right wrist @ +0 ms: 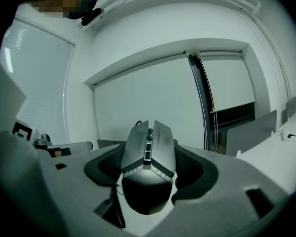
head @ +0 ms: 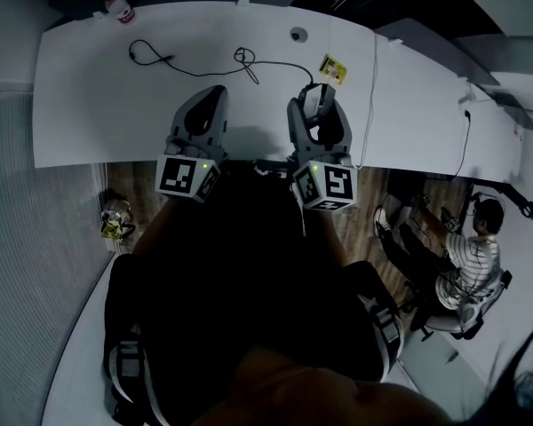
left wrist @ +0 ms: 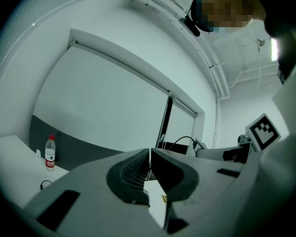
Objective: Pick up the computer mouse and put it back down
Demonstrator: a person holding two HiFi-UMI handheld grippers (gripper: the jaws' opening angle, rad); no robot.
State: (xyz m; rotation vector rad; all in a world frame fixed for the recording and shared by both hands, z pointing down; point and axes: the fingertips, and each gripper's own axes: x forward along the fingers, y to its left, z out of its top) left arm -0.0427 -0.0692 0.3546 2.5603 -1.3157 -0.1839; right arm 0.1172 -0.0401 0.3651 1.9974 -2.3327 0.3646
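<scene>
A silver and black computer mouse sits between the pads of my right gripper, which is shut on its sides. The right gripper view looks up at a wall and window, so the mouse is held off the desk. From the head, the right gripper hangs over the white desk's front part with the dark mouse in it. The mouse's black cable trails left across the desk. My left gripper hovers beside it; its jaws meet at the tips and hold nothing.
A water bottle with a red cap stands at the desk's far left corner. A yellow card and a round grommet lie beyond the right gripper. A thin white cable runs down the desk. A person sits at the lower right.
</scene>
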